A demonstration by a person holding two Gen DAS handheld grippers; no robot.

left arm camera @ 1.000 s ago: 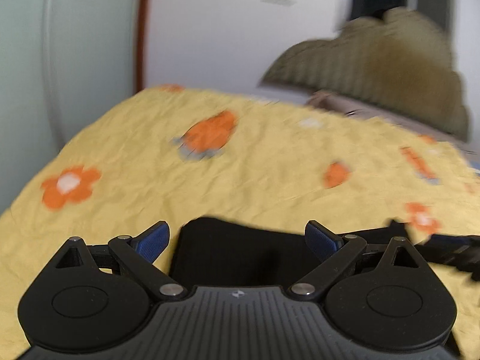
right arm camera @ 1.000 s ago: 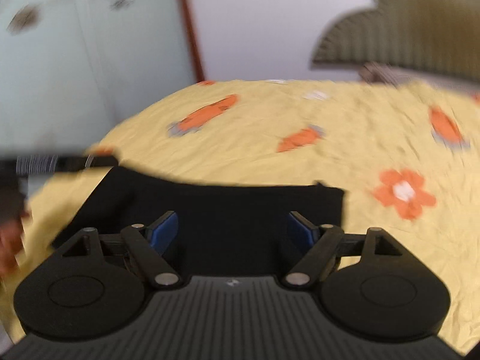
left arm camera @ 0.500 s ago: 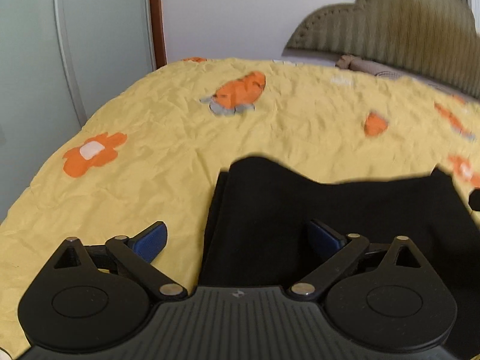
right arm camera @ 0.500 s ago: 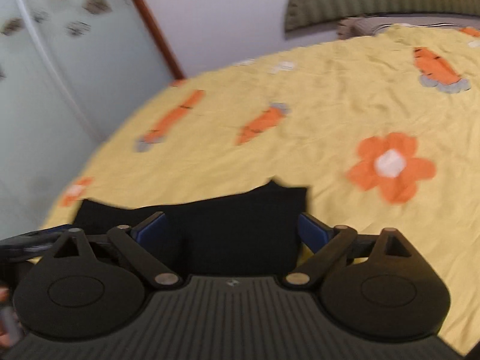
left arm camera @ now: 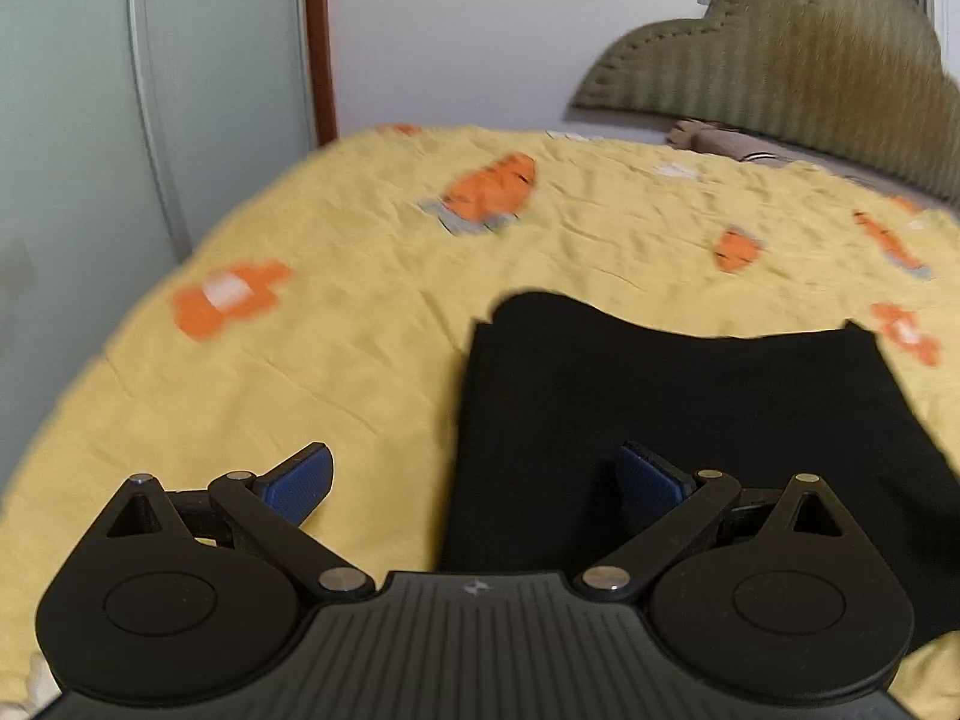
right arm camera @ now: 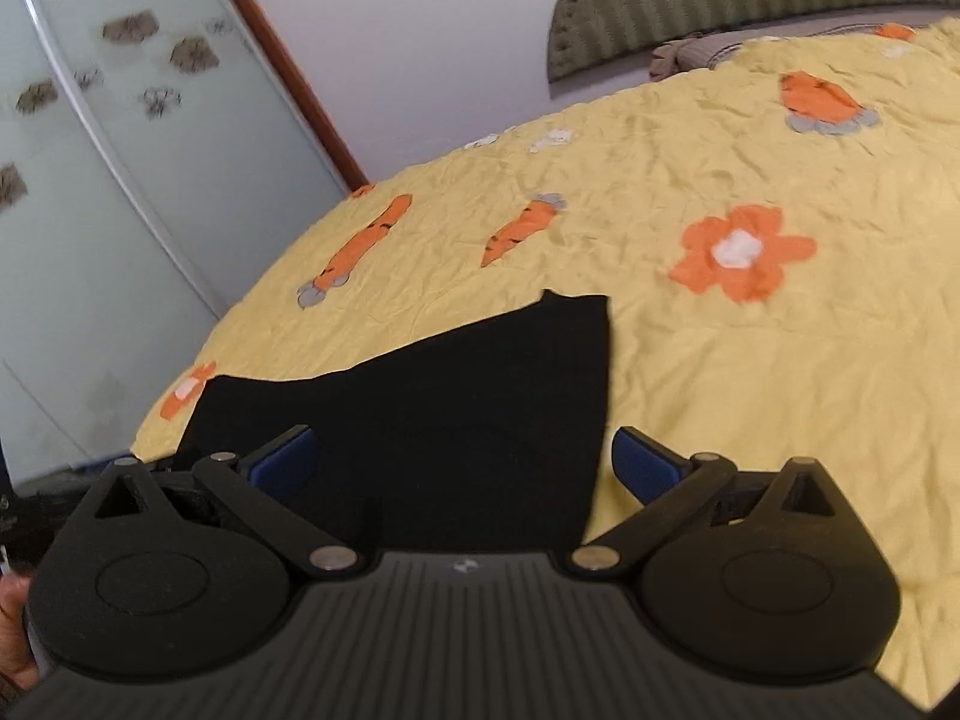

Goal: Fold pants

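Observation:
Black pants lie folded flat on the yellow bedspread. My left gripper is open over their left edge: the left pad hangs over the bedspread, the right pad over the black cloth. In the right wrist view the pants fill the lower middle. My right gripper straddles their right edge with its jaws opening wide, the right pad over the bedspread. The cloth lies below the pads and neither gripper presses on it.
The bedspread carries orange carrot and flower prints. A padded olive headboard and a rumpled pillow or cloth stand at the far end. Frosted sliding doors with a wooden frame run along the left. A hand shows at the lower left.
Both grippers have come lower over the pants, so the black cloth fills more of each view. The right gripper rolled and its jaws spread wider. The left gripper shifted towards the pants' left edge.

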